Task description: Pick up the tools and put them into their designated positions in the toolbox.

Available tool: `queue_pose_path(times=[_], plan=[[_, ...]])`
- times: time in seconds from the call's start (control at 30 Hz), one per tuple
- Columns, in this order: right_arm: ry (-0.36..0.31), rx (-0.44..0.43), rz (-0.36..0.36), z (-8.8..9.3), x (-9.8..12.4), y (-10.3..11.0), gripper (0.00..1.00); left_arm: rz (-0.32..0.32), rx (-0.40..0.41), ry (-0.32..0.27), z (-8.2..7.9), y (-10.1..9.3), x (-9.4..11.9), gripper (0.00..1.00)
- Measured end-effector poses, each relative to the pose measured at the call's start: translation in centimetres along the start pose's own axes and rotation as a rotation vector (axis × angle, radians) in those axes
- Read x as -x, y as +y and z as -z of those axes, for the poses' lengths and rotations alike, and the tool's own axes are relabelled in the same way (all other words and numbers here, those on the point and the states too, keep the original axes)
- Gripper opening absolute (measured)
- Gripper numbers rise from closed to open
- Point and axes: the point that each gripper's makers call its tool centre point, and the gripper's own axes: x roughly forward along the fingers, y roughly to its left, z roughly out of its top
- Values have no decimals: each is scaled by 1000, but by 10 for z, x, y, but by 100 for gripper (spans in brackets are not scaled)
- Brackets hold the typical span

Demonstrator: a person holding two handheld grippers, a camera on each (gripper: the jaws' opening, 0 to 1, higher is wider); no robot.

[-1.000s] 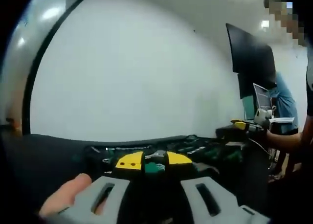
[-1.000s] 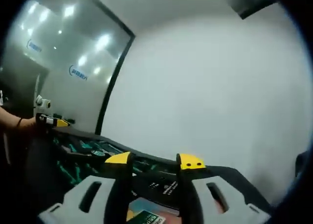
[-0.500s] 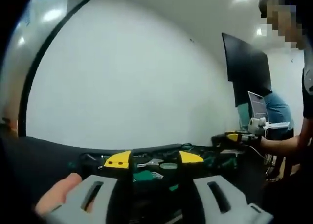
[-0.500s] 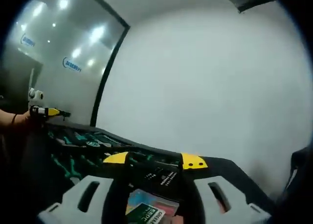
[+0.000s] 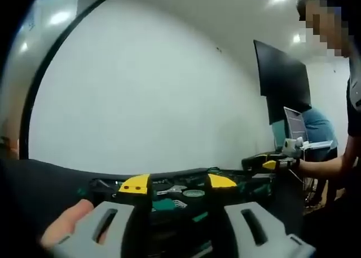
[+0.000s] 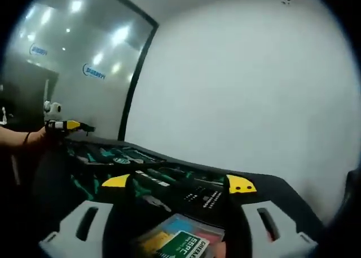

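Now both grippers are held low over the open toolbox (image 6: pixel 169 176), a dark tray of green-handled tools seen across the lower middle of each view. In the left gripper view, the left gripper (image 5: pixel 172 185) has its yellow-tipped jaws set apart, wider than a second ago, with nothing between them; a green-handled tool (image 5: pixel 164 203) lies in the tray just beyond them, and a fingertip (image 5: pixel 65 227) shows at lower left. In the right gripper view, the right gripper (image 6: pixel 179 185) has been spread clearly wider than half a second ago and holds nothing; a printed card (image 6: pixel 180 242) lies at the bottom centre below the jaws. The widening is judged as readying for a pick; no tool is gripped yet, so placement seems not begun. Which slot is targeted cannot be told.
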Motion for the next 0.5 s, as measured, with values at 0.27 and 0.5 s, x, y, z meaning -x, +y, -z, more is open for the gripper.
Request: queue_pose_path(times=[0.27, 0.5], plan=[[-2, -8, 11, 0, 0, 1, 58, 14, -12, 5, 1, -8, -1, 51], [4, -23, -17, 0, 0, 11, 54, 5, -29, 27, 6, -15, -5, 50]])
